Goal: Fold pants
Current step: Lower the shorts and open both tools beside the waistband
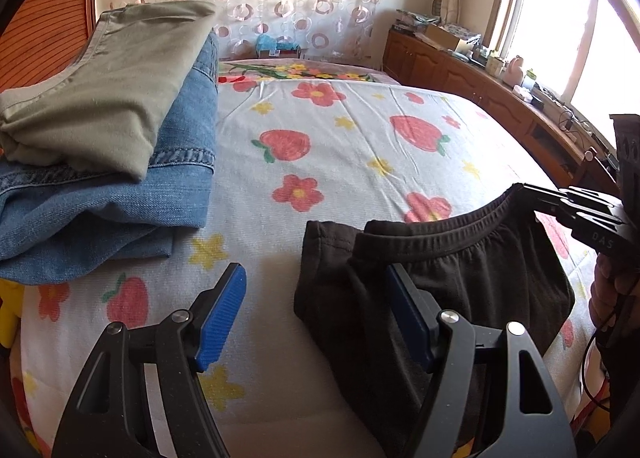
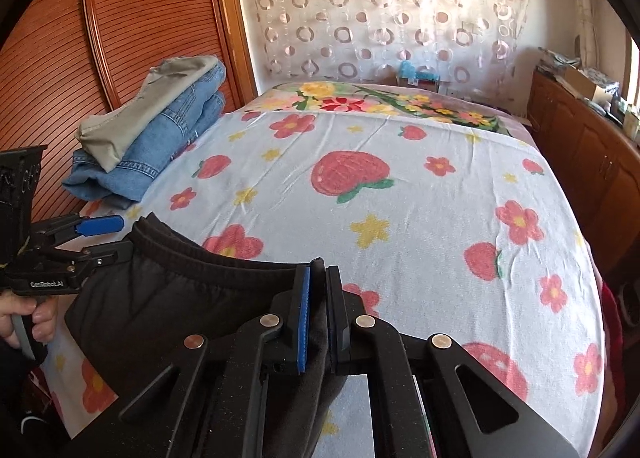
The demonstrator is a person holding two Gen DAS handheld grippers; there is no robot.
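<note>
At the near edge of the bed [image 2: 440, 161], the dark pants [image 1: 460, 282] lie bunched, waistband facing away. Right gripper [image 2: 318, 270] is pressed together on the waistband's right corner, cloth pinched between the pads. Left gripper [image 1: 316, 298] stands spread over the left corner — one finger on the fabric, nothing clamped. Judgement: close the left on that corner before lifting, keep both corners level and taut. Farther left, folded jeans [image 1: 120, 193] under a folded khaki pair [image 1: 100, 97] — done pile, well apart.
</note>
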